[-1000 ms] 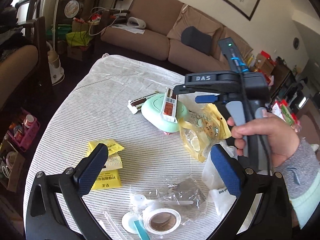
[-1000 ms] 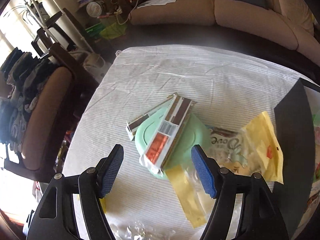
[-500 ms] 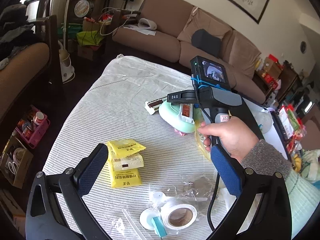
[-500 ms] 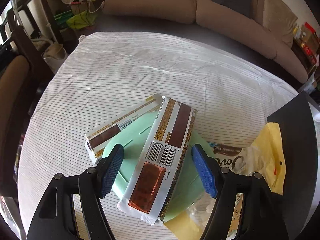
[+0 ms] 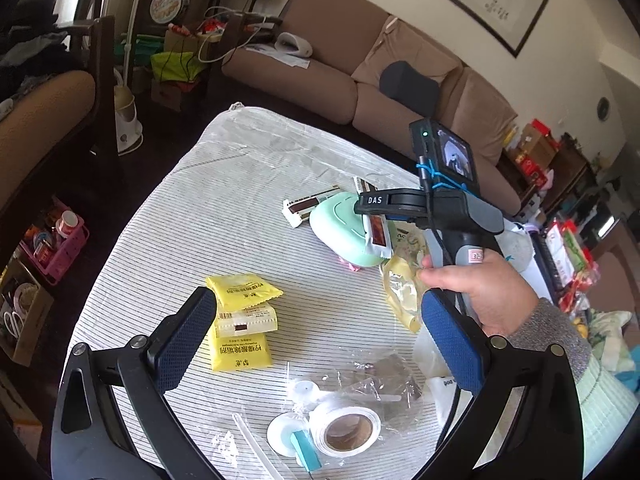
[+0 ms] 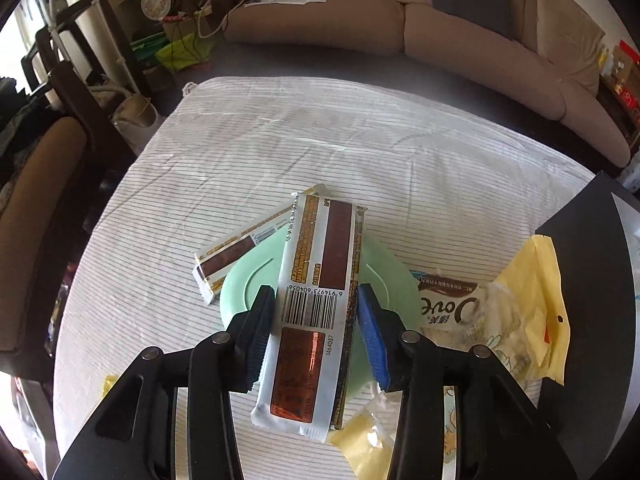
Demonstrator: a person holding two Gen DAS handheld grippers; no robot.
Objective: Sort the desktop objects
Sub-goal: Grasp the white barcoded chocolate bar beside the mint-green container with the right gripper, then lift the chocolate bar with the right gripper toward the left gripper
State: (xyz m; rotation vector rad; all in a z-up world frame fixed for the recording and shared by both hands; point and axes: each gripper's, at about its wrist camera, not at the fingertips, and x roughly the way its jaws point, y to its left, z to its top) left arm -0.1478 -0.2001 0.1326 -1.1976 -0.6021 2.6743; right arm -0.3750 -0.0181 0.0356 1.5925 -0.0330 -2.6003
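**Right wrist view: tool closing on the top snack bar**

Right wrist view shows the right tool [image 6: 316, 332] with its pads on either side of the upper snack bar [image 6: 316, 300], near the barcode. The left pad [image 6: 258, 332] looks to touch the wrapper edge; the right pad [image 6: 372, 340] sits just beside the other edge, and I cannot tell whether it presses yet. So the tool is nearly together around the bar, with a firm clamp not confirmed.

The bar lies tilted on the mint-green lid [image 6: 384, 276], crossing over a 2nd snack bar [image 6: 240, 252] that pokes out to the left. A Dove chocolate pack [image 6: 448, 308] and a yellow pouch [image 6: 532, 300] lie to the right on the striped table [image 6: 280, 140].

To do this step well, I judge the squeeze should be even across the width, since the wrapper is slick and the bar could pivot if only 1 pad bites. Lifting straight up should keep the 2nd bar from dragging off the lid.

Seen from the left wrist view, the left tool [image 5: 320, 336] hangs with its pads wide apart and nothing between them, above the yellow sachets [image 5: 240, 320], a tape roll [image 5: 346, 430] and clear plastic wrap [image 5: 380, 376]. The right hand [image 5: 480, 288] grips its handle beside the lid.
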